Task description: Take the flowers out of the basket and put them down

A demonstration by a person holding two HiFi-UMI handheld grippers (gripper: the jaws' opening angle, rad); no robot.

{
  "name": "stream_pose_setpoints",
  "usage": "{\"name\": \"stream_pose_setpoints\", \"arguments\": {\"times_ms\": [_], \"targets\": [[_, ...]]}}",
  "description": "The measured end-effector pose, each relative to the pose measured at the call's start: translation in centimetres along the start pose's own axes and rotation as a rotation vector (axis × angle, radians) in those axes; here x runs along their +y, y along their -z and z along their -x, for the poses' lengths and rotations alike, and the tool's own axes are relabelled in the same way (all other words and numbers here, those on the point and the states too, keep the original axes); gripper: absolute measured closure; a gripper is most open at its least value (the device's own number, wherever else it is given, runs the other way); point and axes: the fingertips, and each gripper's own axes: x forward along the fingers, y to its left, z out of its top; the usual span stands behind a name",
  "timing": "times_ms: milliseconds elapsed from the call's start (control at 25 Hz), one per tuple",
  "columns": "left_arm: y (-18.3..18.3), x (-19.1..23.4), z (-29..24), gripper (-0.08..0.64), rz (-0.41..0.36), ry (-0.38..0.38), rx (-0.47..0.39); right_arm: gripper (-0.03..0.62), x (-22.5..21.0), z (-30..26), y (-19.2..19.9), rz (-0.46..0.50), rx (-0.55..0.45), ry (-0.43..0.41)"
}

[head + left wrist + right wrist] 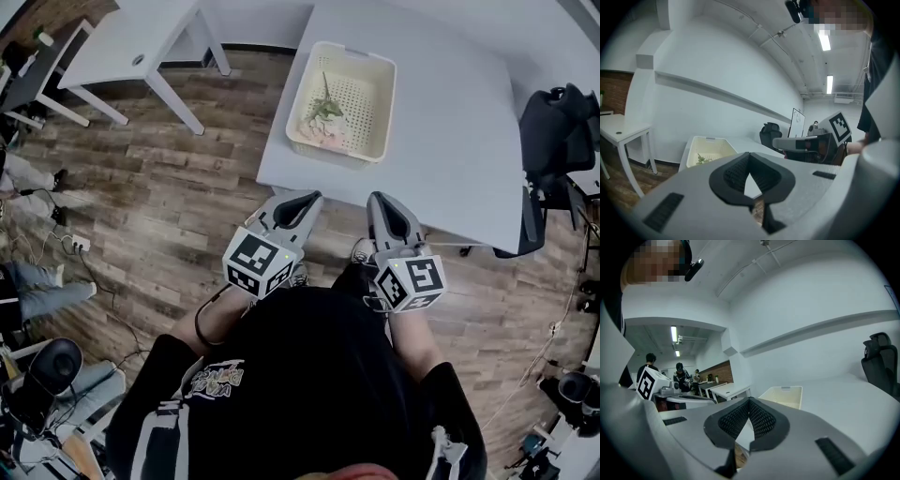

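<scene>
At the far left a second white table (141,37) is stood over the wooden floor (169,187), well apart from the work, so it need not be minded. The left gripper (302,199) is held just short of the near edge of the main table (450,122). Its jaws are closed tip to tip with nothing between them, as is shown plainly in the left gripper view. The basket (298,105) is set close to the table's left edge, and the flowers (323,108) are seen lying inside it, a green stem over pale blooms (their exact form cannot be made out). The right gripper (384,201) is held beside the left, likewise closed and empty. The step in hand is judged to be the reach, not yet begun. The jaws of one gripper should be opened before the rim is crossed, brought down from above, and closed on the stem rather than the blooms, so that nothing is crushed. Since the basket is so near the edge, it could be dragged off by a sideways pull, and its rim might be steadied with the other gripper. To the right of the basket a wide bare stretch of tabletop is offered for setting down, with the dark chair (558,131) well beyond it.
</scene>
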Motion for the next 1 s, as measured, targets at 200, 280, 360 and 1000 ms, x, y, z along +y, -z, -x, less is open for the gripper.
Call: {"name": "stream_pose_setpoints", "arguments": {"times_ms": [200,280,360,1000], "targets": [[-0.6,0.5,-1.1,0.554,0.003,-0.033,-0.006,0.571,-1.0,-1.3,-0.6,0.014,0.010,-0.041],[-0.8,0.8,-1.8,0.554,0.003,-0.050,-0.009,0.571,-1.8,-2.0,-1.0,0.029,0.011,-0.061],[-1.1,1.3,-2.6,0.554,0.011,-0.074,-0.015,0.571,-2.6,-2.8,-1.6,0.046,0.014,-0.087],[-2.7,4.3,-9.3,0.554,0.088,-0.270,-0.039,0.571,-10.2,-12.8,-4.9,0.304,0.149,-0.375]]}}
